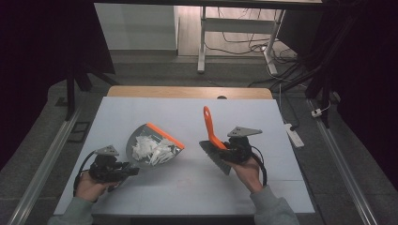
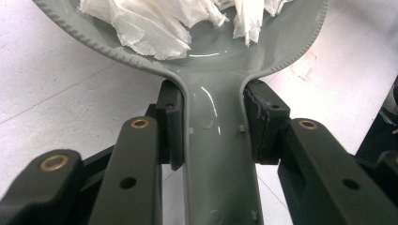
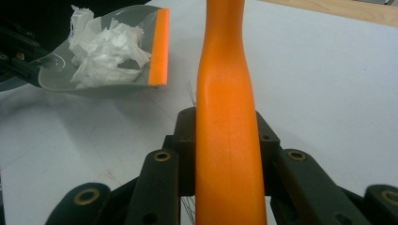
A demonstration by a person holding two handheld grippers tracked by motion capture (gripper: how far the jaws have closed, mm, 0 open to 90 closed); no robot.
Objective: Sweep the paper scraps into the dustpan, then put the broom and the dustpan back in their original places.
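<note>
Dustpan [image 1: 155, 145] sits on the white table [image 1: 141, 117], left of centre, grey with an orange lip [image 1: 165, 135] facing up-right in the high view. It's loaded with a pile of torn white paper [image 1: 151, 149], all inside the pan as far as I can see. My left gripper [image 1: 123, 172] is clamped on the dustpan handle [image 2: 218, 154]; in the left gripper view both pads press the 2 sides of the grey handle just below where it flares into the pan. My right gripper [image 1: 231, 151] is pinching the brush [image 1: 213, 140] by its orange handle [image 3: 226, 140], pads on either side of it. The handle points up and away from me, the dark bristle head [image 1: 215, 157] hangs down-left of the gripper, close to the table surface; I can't tell if it touches. Brush is well apart from the dustpan, to its right. Both of my hands come in from the bottom edge, grey sleeves showing. Wooden table edge [image 1: 187, 92] runs along the far side.
</note>
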